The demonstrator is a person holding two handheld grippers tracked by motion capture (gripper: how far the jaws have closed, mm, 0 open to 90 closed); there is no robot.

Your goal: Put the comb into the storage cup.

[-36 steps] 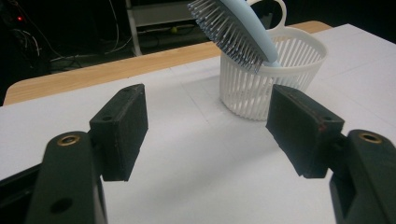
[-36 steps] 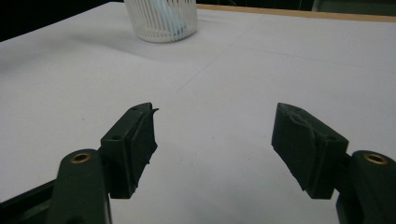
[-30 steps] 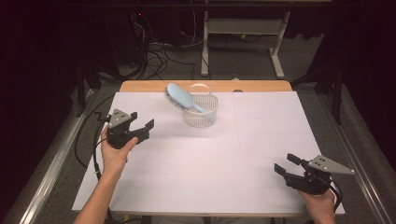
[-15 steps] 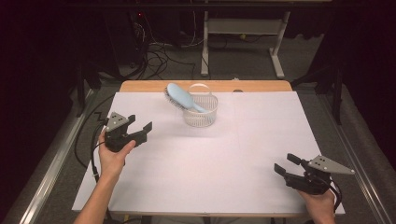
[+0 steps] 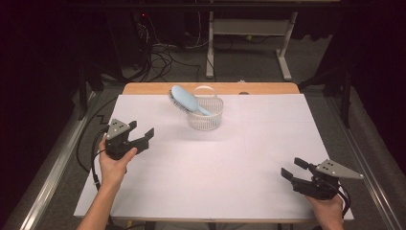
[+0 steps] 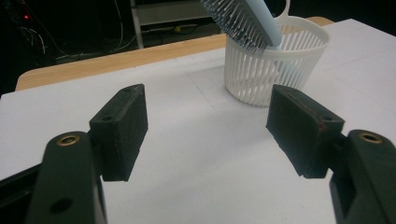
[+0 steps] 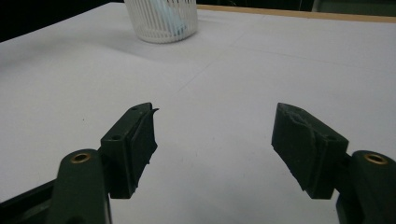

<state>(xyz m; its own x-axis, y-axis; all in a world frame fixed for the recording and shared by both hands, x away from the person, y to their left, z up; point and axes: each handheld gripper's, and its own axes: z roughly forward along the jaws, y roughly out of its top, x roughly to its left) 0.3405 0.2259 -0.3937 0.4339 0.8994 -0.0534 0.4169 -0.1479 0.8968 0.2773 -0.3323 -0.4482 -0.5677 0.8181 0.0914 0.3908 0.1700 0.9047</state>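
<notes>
A: Where's the hairbrush (image 5: 186, 99)?

B: It's standing in the white slotted basket (image 5: 206, 117) at the far middle of the white table top (image 5: 230, 163), handle down inside, its light blue head leaning out over the basket's rim toward the left. In the left gripper view the bristles (image 6: 233, 21) face downward above the rim.

A: And the grippers, taking the basket as the mark?

B: The left gripper (image 5: 140, 135) hangs to the near left of the basket, well apart from it and aimed toward it. Its jaws stand apart with nothing between them but bare table.

A: The right one?

B: The right gripper (image 5: 294, 168) sits well to the near right of the basket, close to the table's near edge, pointing toward the left. Its jaws are spread wide too and grip nothing; the basket lies far beyond them.
</notes>
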